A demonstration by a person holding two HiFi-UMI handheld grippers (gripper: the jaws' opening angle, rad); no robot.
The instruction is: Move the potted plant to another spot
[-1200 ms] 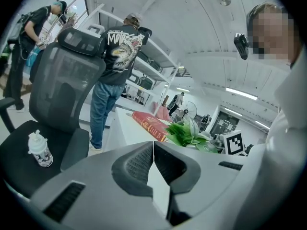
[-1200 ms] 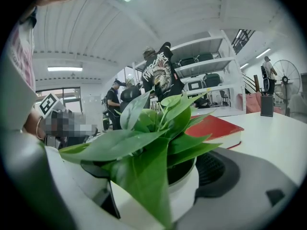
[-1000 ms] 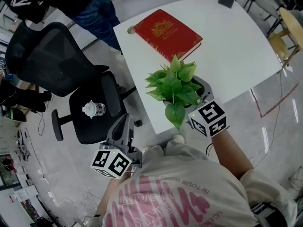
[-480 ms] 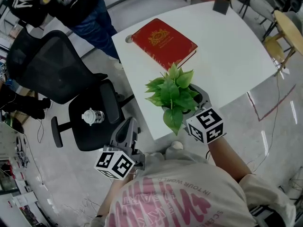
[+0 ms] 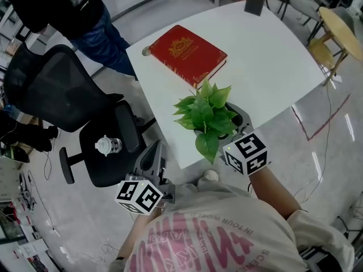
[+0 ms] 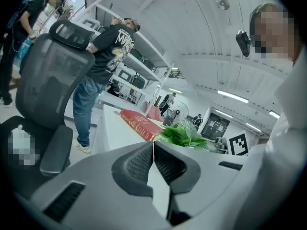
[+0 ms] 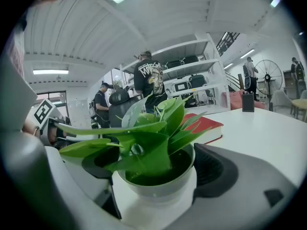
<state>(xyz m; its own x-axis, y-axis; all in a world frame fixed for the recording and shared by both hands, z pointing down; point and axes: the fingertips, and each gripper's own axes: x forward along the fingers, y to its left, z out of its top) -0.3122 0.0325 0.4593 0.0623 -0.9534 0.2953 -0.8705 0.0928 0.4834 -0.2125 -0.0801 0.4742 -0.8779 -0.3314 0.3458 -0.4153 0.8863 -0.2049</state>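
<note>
Clasping the potted plant (image 5: 205, 118) by its white pot between widely spread jaws, the right gripper (image 7: 153, 169) holds it at the white table's (image 5: 272, 55) near edge, just in front of a red book (image 5: 187, 54). The left gripper (image 6: 153, 147) hangs off to the left, jaws pressed together, empty.

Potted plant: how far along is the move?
Done: right gripper is closed on the white pot of the potted plant. In hand: plant is at the near edge of the white table, by the red book; no new spot reached. Left: carry it over, set it down, release. Left gripper is shut, empty, off the table.
</note>
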